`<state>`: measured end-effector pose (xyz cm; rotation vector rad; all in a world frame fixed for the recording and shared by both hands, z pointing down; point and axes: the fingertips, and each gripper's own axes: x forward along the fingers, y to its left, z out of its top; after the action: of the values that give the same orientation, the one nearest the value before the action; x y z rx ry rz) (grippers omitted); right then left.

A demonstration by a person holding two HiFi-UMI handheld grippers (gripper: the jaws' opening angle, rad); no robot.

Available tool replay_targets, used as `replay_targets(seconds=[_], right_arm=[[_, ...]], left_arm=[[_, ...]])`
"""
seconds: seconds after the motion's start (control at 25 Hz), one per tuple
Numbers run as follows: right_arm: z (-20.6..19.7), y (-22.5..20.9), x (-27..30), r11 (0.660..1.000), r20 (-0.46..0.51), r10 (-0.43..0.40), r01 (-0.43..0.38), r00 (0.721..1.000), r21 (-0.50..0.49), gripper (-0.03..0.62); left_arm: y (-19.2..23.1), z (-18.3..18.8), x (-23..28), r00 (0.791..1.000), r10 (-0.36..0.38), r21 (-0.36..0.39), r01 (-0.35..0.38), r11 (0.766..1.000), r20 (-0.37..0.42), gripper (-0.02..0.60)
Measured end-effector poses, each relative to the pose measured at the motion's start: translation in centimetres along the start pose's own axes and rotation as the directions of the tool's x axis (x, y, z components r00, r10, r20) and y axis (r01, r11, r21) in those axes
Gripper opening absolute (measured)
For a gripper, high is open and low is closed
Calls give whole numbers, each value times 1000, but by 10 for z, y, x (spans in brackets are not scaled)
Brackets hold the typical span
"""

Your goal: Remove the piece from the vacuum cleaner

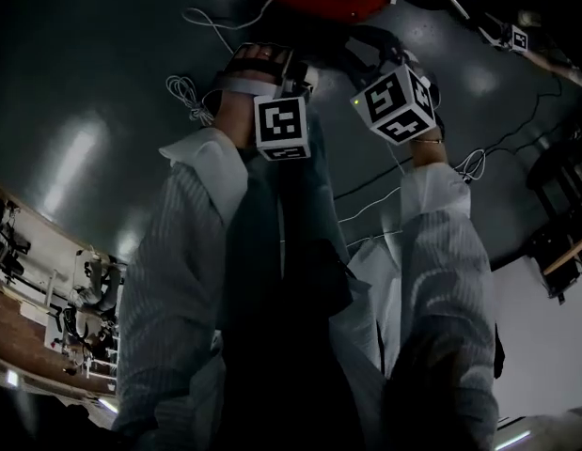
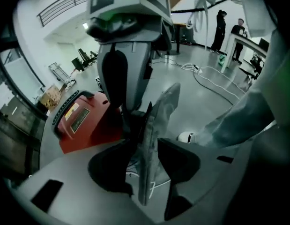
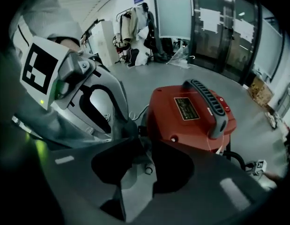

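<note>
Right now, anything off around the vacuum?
The vacuum looks intact and sits upright. The only oddity is the loose white cables, which lie coiled on the floor close beside it and could snag.

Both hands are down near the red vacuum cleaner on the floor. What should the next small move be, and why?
Probably ease the right tongs down closer to the red vacuum cleaner. They stand open and empty, with the cleaner just beyond their tips, apparently not touched. The left tongs are open too; a grey strip shows in their gap, and I cannot tell what it is.
</note>
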<state>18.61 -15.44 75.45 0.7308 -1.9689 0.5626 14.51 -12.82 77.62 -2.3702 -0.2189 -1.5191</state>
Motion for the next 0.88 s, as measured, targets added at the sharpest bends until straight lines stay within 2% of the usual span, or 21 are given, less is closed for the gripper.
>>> replay_targets(seconds=[0.24,0.28,0.36,0.4,0.44,0.68,0.8,0.88], right_arm=[[2,-2,18,999,-48,37,-38,998,-25,61],[3,-2,19,999,-48,42,-43,998,-30,61],[4,-1,18,998,-43,44,-46,998,-33,61],[4,-2,16,999,-41,43,-44,998,-32,61],[3,-2,15,999,-41,40,-41,998,-27,61],[4,-3,13,1000,-44,25,-24,999,11,63],[5,-3,10,1000,-42,22,-21,999,16,63],[5,-3,10,1000,-40,21,-20,999,19,64]], left_arm=[[-3,2,33,999,22,68,-19,998,-47,162],[-4,0,34,998,25,69,-21,997,-58,139],[-9,-2,33,998,2,46,2,999,-67,100],[-13,-2,31,997,-26,26,27,999,-67,57],[-18,-1,30,997,-52,7,52,999,-66,40],[-30,-1,23,991,-114,-58,110,992,-69,35],[-35,2,19,991,-112,-67,107,992,-75,35],[-37,2,19,989,-122,-114,112,987,-84,37]])
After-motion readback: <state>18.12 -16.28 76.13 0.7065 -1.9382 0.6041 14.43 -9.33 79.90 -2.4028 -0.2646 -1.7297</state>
